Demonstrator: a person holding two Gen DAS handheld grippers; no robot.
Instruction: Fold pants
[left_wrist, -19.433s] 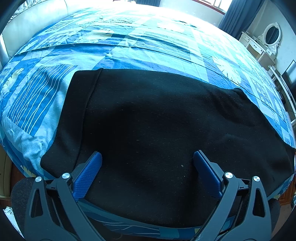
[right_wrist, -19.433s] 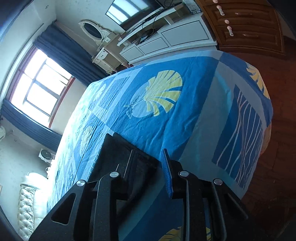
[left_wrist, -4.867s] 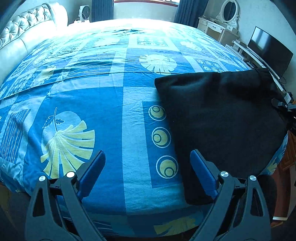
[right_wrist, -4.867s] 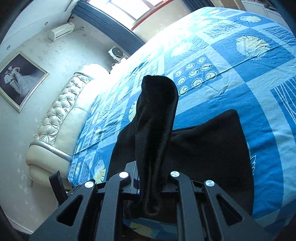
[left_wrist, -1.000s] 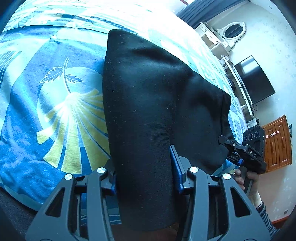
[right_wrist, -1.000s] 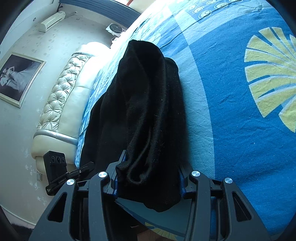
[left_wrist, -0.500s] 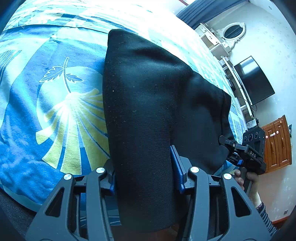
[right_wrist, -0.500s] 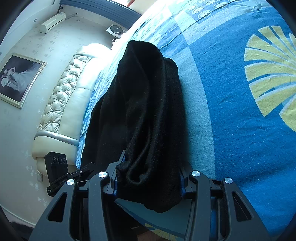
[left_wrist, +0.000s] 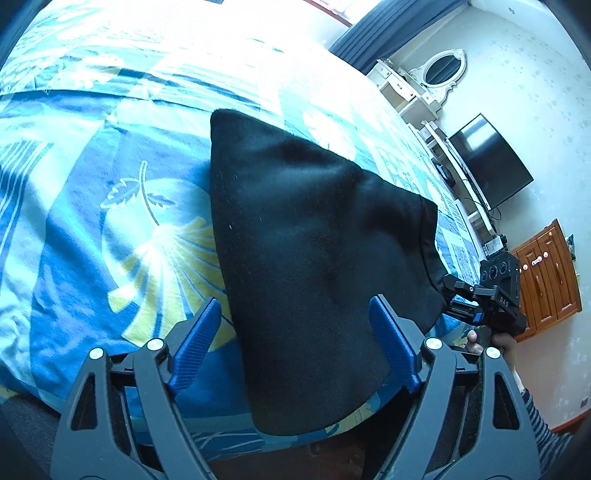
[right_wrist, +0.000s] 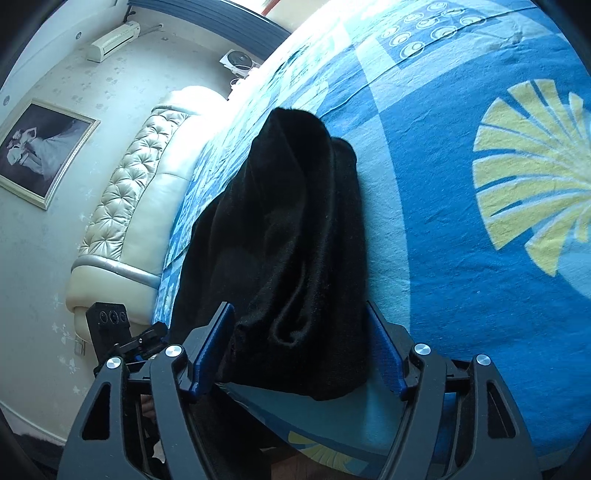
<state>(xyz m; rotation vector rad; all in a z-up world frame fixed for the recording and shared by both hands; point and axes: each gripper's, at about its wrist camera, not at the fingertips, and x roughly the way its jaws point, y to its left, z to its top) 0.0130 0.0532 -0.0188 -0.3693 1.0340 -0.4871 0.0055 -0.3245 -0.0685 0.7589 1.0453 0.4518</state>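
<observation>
Left wrist view
Left gripper (left_wrist: 295, 339): we see our blue pads (left_wrist: 195, 343) spread wide, one on each side of the cloth; neither pad presses it, so we hold nothing here.
Pants (left_wrist: 314, 258): the black pants lie folded on the bed, running from 6 o'clock near the bed edge up toward 12 o'clock, with the near end draped over the edge between our fingers.
Bedspread (left_wrist: 92, 229): blue with a yellow shell print at 9 o'clock, just beside the pants.
Right gripper (left_wrist: 458, 299): at 3 o'clock, touching the far corner of the pants; from here we cannot tell how far it is open.
Right hand (left_wrist: 495, 343): wrapped round the handle below that gripper.
Television (left_wrist: 491, 162): dark screen on the wall at 2 o'clock, well apart from the bed.

Right wrist view
Right gripper (right_wrist: 299, 350): our fingers stand parted, the bunched cloth sitting loose between them, nothing pinched.
Pants (right_wrist: 291, 229): a heaped black fold rising from 6 o'clock toward 12 o'clock, resting on the bedspread (right_wrist: 461, 221).
Left gripper (right_wrist: 147, 341): at 8 o'clock, beside the low edge of the pants.
Headboard (right_wrist: 136, 199): cream, tufted, at 9 o'clock.
Framed picture (right_wrist: 40, 151): on the wall at 10 o'clock.
</observation>
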